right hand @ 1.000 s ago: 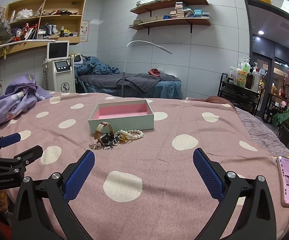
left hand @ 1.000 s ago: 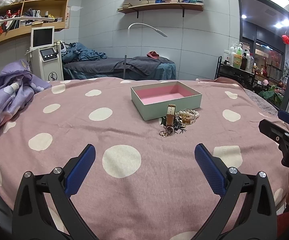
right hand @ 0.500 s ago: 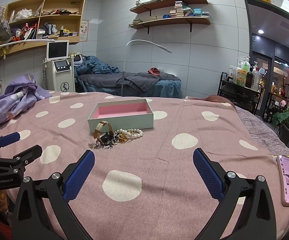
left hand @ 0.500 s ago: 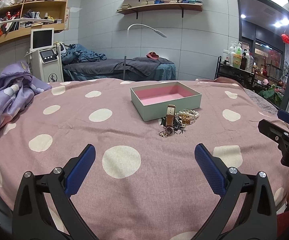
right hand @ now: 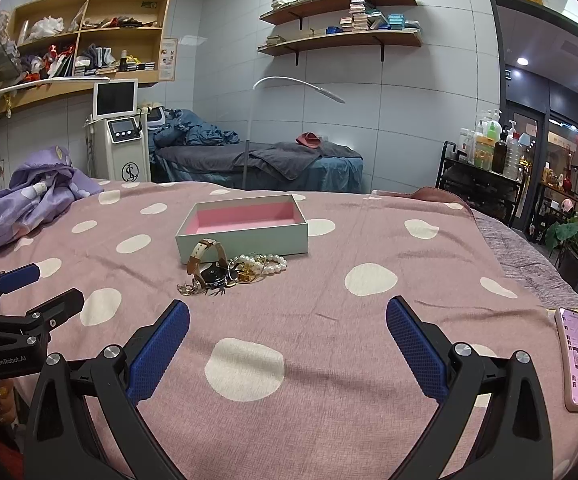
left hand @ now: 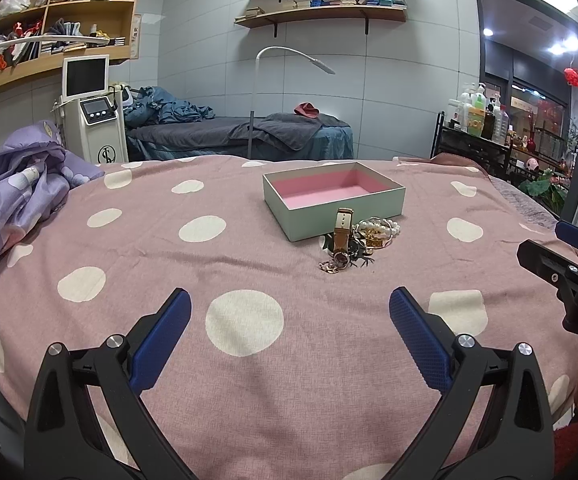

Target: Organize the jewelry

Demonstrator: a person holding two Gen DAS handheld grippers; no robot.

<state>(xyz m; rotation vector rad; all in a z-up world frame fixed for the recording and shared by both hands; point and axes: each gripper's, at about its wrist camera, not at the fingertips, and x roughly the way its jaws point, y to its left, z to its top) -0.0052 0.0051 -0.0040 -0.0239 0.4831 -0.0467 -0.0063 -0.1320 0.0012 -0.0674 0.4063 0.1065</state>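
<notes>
Since nothing picked yet, both my tools hover wide, empty: left gripper (left hand: 289, 312), right gripper (right hand: 287, 316). Jewelry pile (right hand: 229, 272) heaped touching box (right hand: 245, 236) front wall, near for short transfers.

We see a dusty-pink cover (left hand: 289, 272) with cream polka dots, a pale green box (left hand: 331, 204) lined pink, white pearls (right hand: 263, 260), a tan watch strap (left hand: 342, 232), and blue gripper pads (left hand: 161, 336).
</notes>
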